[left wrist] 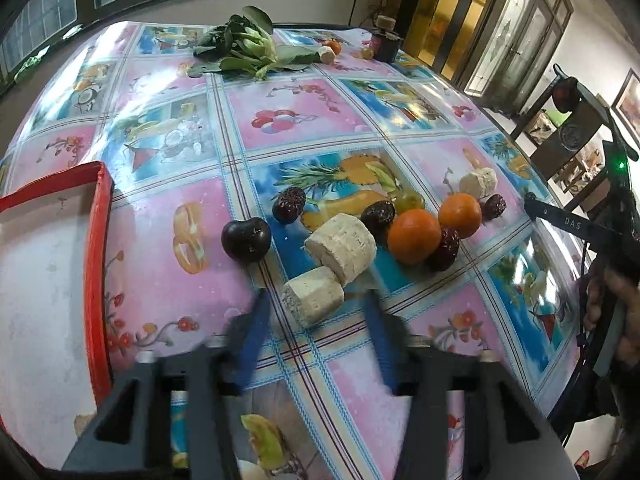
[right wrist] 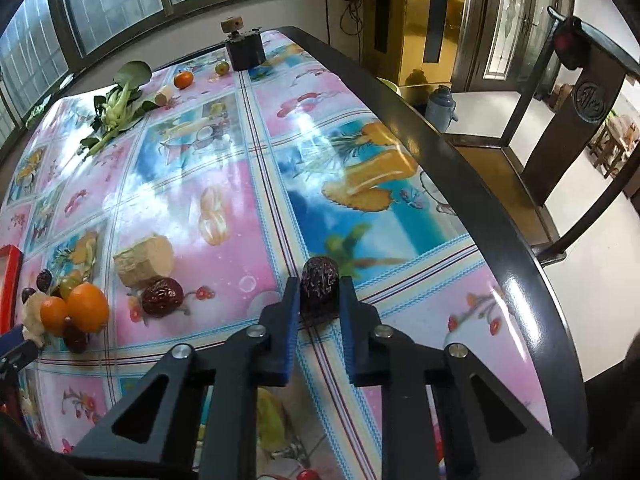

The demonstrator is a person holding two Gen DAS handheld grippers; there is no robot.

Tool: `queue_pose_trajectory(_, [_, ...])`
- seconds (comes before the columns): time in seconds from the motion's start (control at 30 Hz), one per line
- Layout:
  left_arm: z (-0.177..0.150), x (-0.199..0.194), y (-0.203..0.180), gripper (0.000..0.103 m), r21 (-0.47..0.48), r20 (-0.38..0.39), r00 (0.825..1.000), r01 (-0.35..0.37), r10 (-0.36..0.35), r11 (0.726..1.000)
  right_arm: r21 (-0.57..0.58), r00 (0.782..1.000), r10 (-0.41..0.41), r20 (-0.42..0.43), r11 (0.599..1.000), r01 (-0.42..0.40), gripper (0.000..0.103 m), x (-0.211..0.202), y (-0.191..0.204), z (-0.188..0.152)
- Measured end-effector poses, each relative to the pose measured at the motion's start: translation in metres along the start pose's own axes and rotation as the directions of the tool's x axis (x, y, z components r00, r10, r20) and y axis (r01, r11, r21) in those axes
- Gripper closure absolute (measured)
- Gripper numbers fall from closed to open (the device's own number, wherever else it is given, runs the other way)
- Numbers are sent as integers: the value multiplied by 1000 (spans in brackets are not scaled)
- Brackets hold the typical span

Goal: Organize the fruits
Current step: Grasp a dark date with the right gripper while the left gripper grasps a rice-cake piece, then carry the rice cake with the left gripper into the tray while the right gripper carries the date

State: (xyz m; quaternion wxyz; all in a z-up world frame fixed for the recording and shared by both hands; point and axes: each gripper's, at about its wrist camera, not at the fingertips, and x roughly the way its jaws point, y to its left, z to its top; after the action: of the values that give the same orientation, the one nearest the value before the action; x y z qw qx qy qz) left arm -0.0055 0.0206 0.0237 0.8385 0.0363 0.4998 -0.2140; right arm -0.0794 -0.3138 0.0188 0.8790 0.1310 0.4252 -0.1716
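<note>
Left wrist view: left gripper [left wrist: 316, 300] low over table [left wrist: 180, 240], jaws wide, blue fingers [left wrist: 252, 344] blurred, flanking near yam piece [left wrist: 313, 301] w/o clear contact. Second, larger yam piece [left wrist: 341, 247] touching it on far side. Dark plum [left wrist: 246, 239] to left, apart from the rest. Date [left wrist: 289, 204] farther back; another date [left wrist: 378, 216] behind larger yam. Two oranges [left wrist: 414, 236] side by side to right, w/ date [left wrist: 445, 249] wedged at their near edge, green grape [left wrist: 409, 200] behind. Third yam piece [left wrist: 477, 182] and one more date [left wrist: 495, 205] at far right of cluster. Red tray [left wrist: 96, 248] at near left, white inside, nothing visible in shown part. Greens [left wrist: 248, 46] at far edge; small orange [left wrist: 332, 46] and dark jar [left wrist: 385, 42] far right.

Right wrist view: right gripper [right wrist: 320, 292] closed on date [right wrist: 319, 280], held upright betw. blue pads [right wrist: 290, 320], low over table near right edge; whether touching cloth, cannot tell. Loose date [right wrist: 162, 296] to left on cloth, just beside yam piece [right wrist: 144, 260]. Fruit cluster w/ oranges [right wrist: 87, 306] farther left; tray corner [right wrist: 10, 280] at left margin. Chair [right wrist: 560, 140] beyond right table edge.
</note>
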Motion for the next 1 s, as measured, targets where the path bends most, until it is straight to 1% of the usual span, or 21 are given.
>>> queue_pose_trajectory(0.03, [0,2,0,75,4,-9,1000,3,-3,1000,2,1000,3,0,1000,-3,84,0,-1,0])
queue_pose_trajectory(0.13, [2,4,-1,75,12,-4,1000,-6,6,1000,4,1000,6,0,1000,-6,84,0,1,0])
queue_pose_trajectory(0.3, [8,12,4,75,-20,-15,1000,-18,18,1000,-7,1000,2,3,1000,-2,84,0,1,0])
queue_pose_trajectory(0.43, [8,13,-1,76,-1,-8,999,-48,48,999,-9,1000,13,1,1000,-13,84,-1,0,0])
queue_pose_trajectory(0.53, [7,10,2,77,-23,-1,999,-36,36,999,-8,1000,29,5,1000,-29,84,-5,2,-1])
queue_pose_trajectory(0.6, [5,6,6,77,-41,4,1000,-24,25,999,-15,999,42,16,999,-42,84,-14,5,-2])
queue_pose_trajectory(0.67, [3,-1,7,77,-46,12,1000,-28,28,999,-30,998,58,25,998,-57,84,-24,10,-4])
queue_pose_trajectory(0.77, [-1,-27,10,77,-69,51,998,-21,24,997,-71,994,106,38,992,-103,84,-46,28,-8])
queue_pose_trajectory(0.83, [-4,-46,15,77,-86,78,996,-27,34,996,-109,985,169,34,980,-164,84,-60,49,-11])
queue_pose_trajectory(0.93, [-11,-76,28,77,-119,105,991,-74,86,990,-188,968,251,15,952,-243,84,-75,92,-17])
queue_pose_trajectory(0.97, [-13,-84,35,77,-134,110,988,-90,105,987,-211,959,282,9,938,-274,84,-80,108,-19])
queue_pose_trajectory(1.0, [-17,-94,44,77,-156,110,986,-111,129,982,-240,946,324,-8,918,-316,84,-85,129,-22])
